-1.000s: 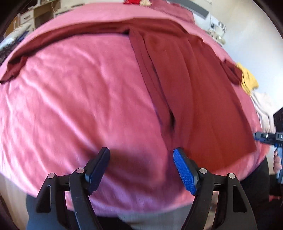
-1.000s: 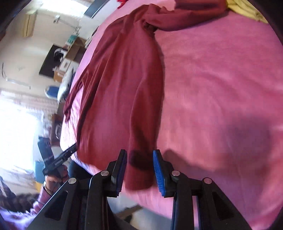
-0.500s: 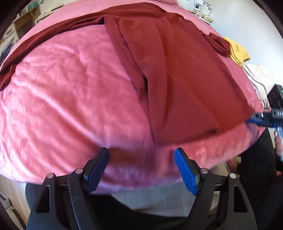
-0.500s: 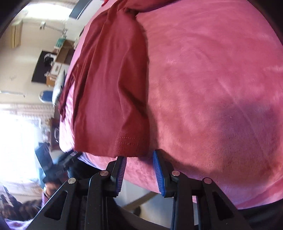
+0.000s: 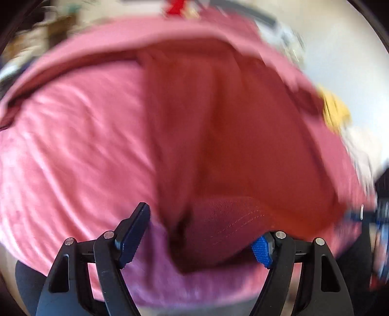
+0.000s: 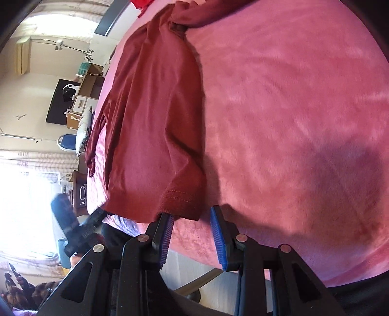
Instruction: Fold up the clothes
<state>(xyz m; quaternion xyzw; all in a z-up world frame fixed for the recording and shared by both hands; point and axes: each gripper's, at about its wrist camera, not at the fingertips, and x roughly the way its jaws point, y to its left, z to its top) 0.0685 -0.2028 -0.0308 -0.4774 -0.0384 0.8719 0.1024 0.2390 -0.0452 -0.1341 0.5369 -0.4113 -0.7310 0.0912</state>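
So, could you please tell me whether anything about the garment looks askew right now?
Yes: the dark red garment lies rumpled on the pink bedspread, one sleeve bunched at the far end. Both tongs, left and right, are open at its hem.

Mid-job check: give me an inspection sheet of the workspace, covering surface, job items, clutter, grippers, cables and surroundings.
Surface: pink blanket, soft and wrinkled.
Job's things: maroon garment spread lengthwise, stitched hem nearest both grippers.
Clutter: yellow cloth at the far right edge; red item at the far end, blurred.
Grippers: left gripper open, hem bunched between its fingers; right gripper open, just short of the hem corner.
Cables: nothing seen.
Surroundings: bright window, cardboard boxes, blue chair.
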